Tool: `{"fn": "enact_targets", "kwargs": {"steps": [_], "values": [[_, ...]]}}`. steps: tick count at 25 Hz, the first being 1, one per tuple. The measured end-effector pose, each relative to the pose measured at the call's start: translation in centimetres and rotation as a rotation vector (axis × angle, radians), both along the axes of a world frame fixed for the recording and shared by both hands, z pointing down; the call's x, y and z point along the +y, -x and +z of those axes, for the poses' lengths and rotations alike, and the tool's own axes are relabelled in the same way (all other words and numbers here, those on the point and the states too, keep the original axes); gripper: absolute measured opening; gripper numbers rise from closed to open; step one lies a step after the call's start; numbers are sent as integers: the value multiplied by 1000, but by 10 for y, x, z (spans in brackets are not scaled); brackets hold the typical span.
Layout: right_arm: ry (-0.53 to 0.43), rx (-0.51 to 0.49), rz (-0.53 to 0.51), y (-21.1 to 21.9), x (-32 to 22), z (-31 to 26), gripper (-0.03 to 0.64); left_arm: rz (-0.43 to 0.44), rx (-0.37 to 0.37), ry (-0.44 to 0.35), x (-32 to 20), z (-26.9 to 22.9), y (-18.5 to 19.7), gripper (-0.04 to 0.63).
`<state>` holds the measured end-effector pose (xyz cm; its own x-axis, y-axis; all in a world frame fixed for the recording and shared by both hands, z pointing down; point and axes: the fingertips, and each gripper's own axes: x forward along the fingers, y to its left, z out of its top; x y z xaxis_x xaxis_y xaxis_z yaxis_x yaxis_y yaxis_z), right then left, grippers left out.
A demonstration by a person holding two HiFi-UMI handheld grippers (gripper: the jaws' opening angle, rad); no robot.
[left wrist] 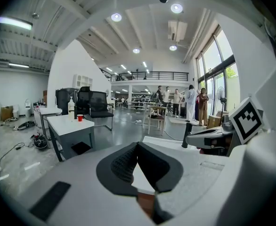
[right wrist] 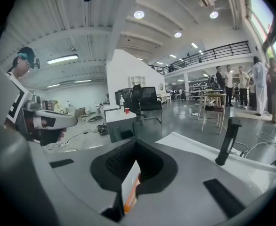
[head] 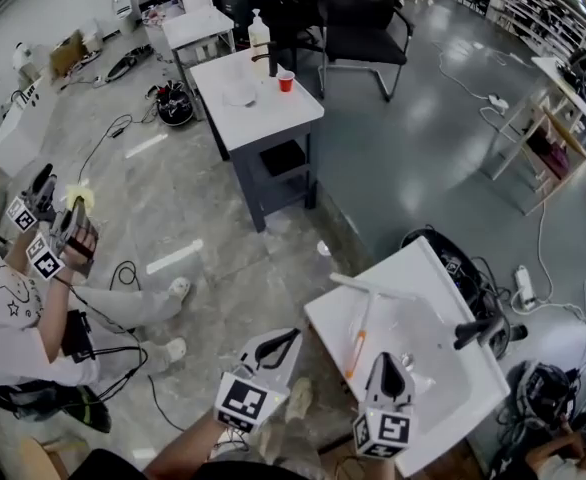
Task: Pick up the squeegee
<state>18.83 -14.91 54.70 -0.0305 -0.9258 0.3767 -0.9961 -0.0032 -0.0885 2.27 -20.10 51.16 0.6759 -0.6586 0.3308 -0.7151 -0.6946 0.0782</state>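
- Squeegee (head: 358,330): it lies flat on the white table (head: 443,398) in front of you. Its white blade runs across the far end and its orange-marked handle points back toward you.
- Any print on the squeegee is too small to read. The only clear markings are the black-and-white square patterns on your marker cubes (head: 245,400).
- Your right gripper (head: 386,358) hangs over the table just right of the handle. Its fingers meet tip to tip and are clamped on nothing. In the right gripper view, a strip of the squeegee's white and orange shows through the gap below the tips, not gripped.
- Your left gripper (head: 295,334) sits beside the table's near-left edge, apart from the squeegee. Its fingers are together at the tips and hold nothing, and white tabletop shows through the gap beneath them.
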Motion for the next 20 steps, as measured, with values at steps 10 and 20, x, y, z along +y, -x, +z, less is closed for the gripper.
{"fn": "enact_targets", "kwargs": {"steps": [10, 20], "values": [[76, -38, -18, -15, -48, 55, -2, -32, -40, 84, -43, 51, -12, 2], [170, -49, -1, -25, -74, 106, 0, -40, -56, 158, -59, 90, -20, 2]]}}
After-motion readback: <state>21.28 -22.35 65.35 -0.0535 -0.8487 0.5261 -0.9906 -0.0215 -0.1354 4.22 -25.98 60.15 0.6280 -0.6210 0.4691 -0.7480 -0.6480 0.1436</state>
